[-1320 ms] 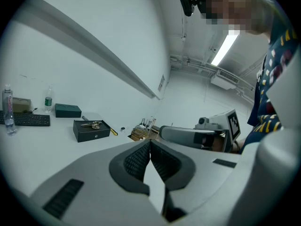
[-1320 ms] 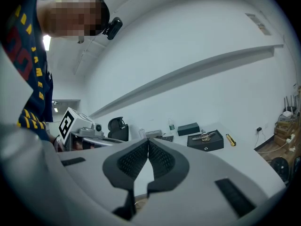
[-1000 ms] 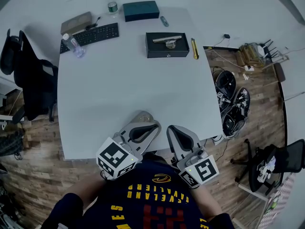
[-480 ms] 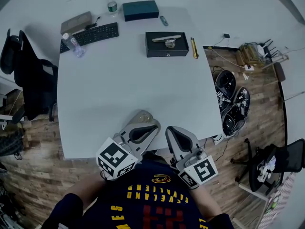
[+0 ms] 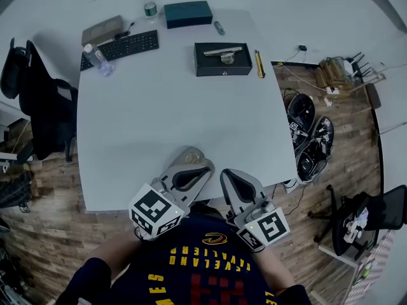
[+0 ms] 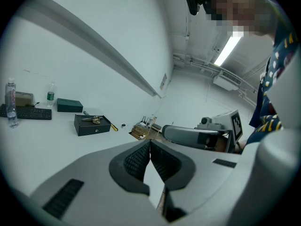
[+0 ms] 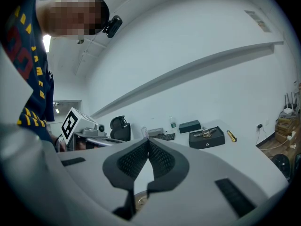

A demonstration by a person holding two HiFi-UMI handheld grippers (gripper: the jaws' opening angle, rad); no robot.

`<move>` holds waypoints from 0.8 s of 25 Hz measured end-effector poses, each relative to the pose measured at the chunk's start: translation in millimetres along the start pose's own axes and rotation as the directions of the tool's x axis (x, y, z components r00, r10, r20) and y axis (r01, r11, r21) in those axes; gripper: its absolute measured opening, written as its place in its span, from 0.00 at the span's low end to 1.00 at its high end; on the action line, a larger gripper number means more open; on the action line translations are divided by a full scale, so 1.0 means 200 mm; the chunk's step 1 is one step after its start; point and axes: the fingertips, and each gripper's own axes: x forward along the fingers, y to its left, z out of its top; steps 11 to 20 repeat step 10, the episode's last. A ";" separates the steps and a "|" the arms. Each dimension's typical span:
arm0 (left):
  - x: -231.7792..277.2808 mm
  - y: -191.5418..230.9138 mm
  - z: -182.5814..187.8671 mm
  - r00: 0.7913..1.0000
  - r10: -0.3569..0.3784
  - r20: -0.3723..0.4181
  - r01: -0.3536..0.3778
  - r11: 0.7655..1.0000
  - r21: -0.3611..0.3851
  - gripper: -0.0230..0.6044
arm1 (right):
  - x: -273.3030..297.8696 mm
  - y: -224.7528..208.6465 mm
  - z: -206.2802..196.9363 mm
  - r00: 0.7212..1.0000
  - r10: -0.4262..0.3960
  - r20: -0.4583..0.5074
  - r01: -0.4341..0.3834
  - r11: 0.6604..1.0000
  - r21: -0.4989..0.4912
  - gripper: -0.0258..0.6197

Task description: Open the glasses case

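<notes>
Three closed cases lie at the table's far side: a black box (image 5: 222, 59) with a metal piece on its lid, also in the left gripper view (image 6: 91, 124) and the right gripper view (image 7: 206, 138); a teal box (image 5: 187, 13); and a tan oblong case (image 5: 102, 30). Which one holds the glasses I cannot tell. My left gripper (image 5: 206, 164) and right gripper (image 5: 227, 173) hover side by side over the table's near edge, far from all three. Both are shut with nothing between the pads, as their own views show for the left gripper (image 6: 150, 142) and the right gripper (image 7: 148, 140).
A keyboard (image 5: 121, 47), a clear bottle (image 5: 98, 59), a green-capped bottle (image 5: 149, 8) and a yellow pen-like thing (image 5: 259, 64) sit near the cases on the white table (image 5: 159, 119). A small round thing (image 5: 191, 153) lies by the left gripper's tip. A black chair (image 5: 38, 107) stands left; cables and gear litter the floor at right.
</notes>
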 end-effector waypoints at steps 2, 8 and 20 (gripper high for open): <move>0.00 0.00 0.00 1.000 0.002 0.000 -0.002 1.000 0.000 0.06 | 0.00 0.00 -0.01 1.000 0.000 -0.003 0.000 1.000 0.003 0.07; -0.01 0.01 -0.02 1.000 0.005 -0.003 -0.005 1.000 -0.004 0.06 | 0.01 0.01 -0.03 1.000 0.001 -0.008 -0.001 1.000 0.008 0.07; -0.01 0.02 -0.02 1.000 0.006 -0.004 -0.006 1.000 -0.005 0.06 | 0.01 0.01 -0.03 1.000 0.002 -0.009 -0.002 1.000 0.009 0.07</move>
